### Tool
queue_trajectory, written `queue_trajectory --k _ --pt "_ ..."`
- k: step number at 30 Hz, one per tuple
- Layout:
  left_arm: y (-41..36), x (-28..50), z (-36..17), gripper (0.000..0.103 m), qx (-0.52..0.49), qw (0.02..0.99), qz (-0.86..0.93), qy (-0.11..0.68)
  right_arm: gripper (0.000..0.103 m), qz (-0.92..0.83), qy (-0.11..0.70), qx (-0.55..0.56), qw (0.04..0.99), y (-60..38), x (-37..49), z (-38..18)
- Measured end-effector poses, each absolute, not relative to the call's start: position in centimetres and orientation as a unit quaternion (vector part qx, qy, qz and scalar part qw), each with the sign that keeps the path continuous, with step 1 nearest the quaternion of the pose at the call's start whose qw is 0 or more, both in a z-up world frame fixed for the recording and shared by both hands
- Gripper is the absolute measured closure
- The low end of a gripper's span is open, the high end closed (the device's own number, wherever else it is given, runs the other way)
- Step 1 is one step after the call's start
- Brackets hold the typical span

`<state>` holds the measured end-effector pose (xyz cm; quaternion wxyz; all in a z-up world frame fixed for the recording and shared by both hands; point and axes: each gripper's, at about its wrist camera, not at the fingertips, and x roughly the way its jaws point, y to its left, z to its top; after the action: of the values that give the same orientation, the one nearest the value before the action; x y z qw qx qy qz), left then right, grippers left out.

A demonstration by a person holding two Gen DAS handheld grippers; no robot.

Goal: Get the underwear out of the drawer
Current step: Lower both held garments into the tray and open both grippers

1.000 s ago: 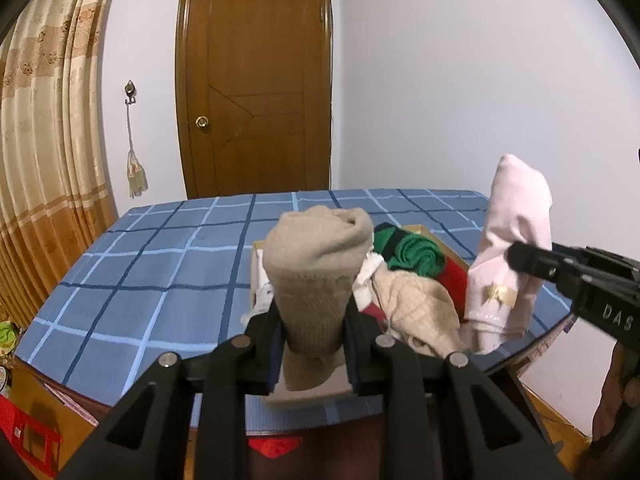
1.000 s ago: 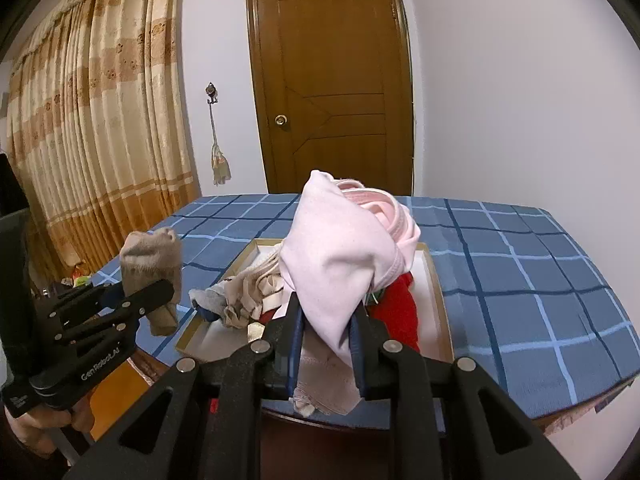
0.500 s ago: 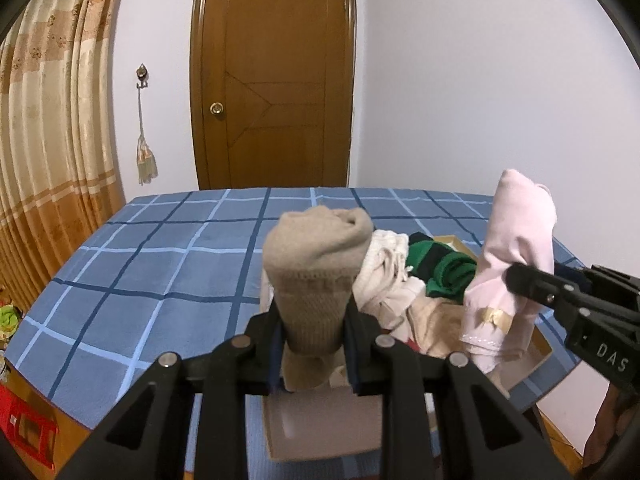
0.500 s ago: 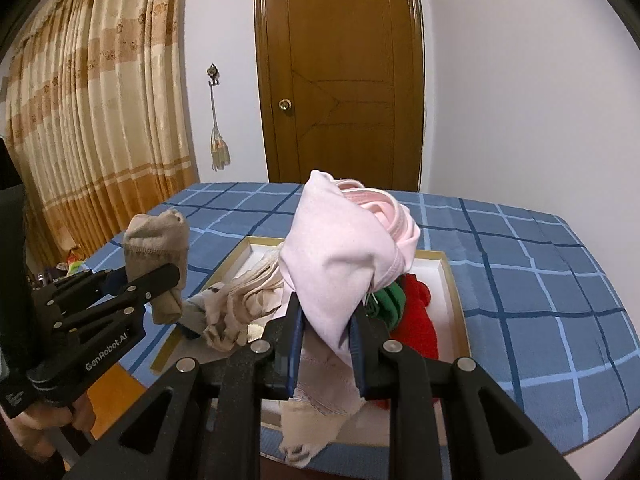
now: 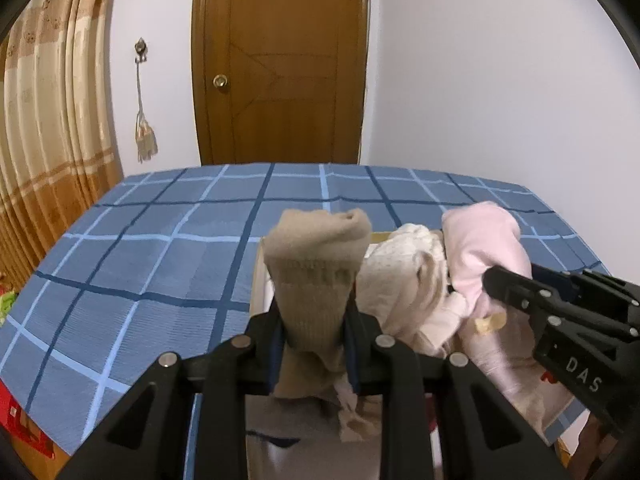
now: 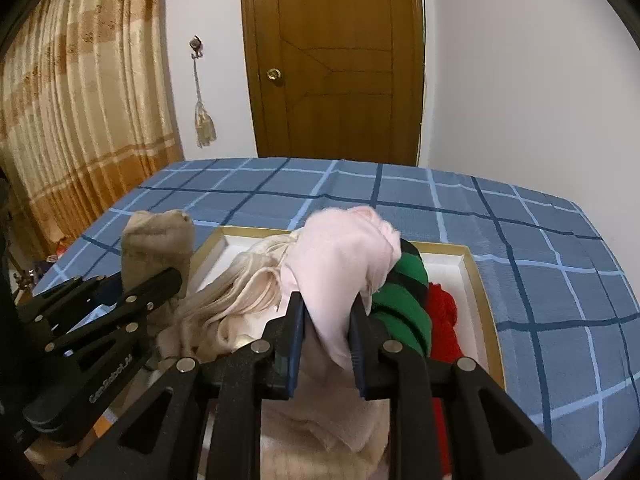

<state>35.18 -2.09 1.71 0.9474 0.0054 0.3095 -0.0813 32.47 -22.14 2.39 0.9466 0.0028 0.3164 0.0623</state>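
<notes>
A: The left gripper (image 5: 314, 338) is clamped on a beige knit garment (image 5: 316, 264); the right gripper (image 6: 326, 336) pinches a pale pink garment (image 6: 340, 264), both just above the drawer (image 6: 478, 280)

B: Each should lift well clear of the drawer's rim, so trailing hems don't snag the cream (image 6: 244, 292) and green (image 6: 404, 300) pieces inside

Drawer (image 6: 478, 276) floor hidden under heaped clothes, near end cut off, red garment (image 6: 442, 320) mostly covered
</notes>
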Motion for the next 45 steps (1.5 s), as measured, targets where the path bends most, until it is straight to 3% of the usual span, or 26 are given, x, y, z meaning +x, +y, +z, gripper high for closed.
queue_trajectory --k 17,25,32,34,38,40,45 --pt "-3.0 40.4 -2.1 0.08 0.039 0.916 -0.049 0.397 0.08 0.069 0.403 0.07 0.91 -22.6 38.8 -0.9" --pt "-2.9 41.0 -2.7 0.078 0.035 0.906 -0.042 0.42 0.079 0.057 0.396 0.049 0.915 -22.1 38.4 -1.5" --pt "-2.5 40.4 -2.1 0.063 0.033 0.908 -0.043 0.416 0.075 0.057 0.374 0.043 0.925 -22.5 37.2 -0.9" --pt "-2.6 39.6 -1.4 0.059 0.039 0.912 -0.045 0.406 0.066 0.067 0.354 0.071 0.93 -23.2 36.1 -0.2" --pt "-2.5 36.9 0.8 0.0 0.068 0.94 0.005 0.335 0.047 0.085 0.31 0.092 0.943 -23.5 33.8 1.1" --pt "-2.4 35.9 1.4 0.001 0.071 0.948 0.01 0.31 0.04 0.082 0.288 0.094 0.949 -23.4 32.7 1.6" --pt "-2.4 34.4 2.0 0.001 0.068 0.95 -0.006 0.303 0.04 0.078 0.269 0.106 0.954 -23.3 30.8 2.0"
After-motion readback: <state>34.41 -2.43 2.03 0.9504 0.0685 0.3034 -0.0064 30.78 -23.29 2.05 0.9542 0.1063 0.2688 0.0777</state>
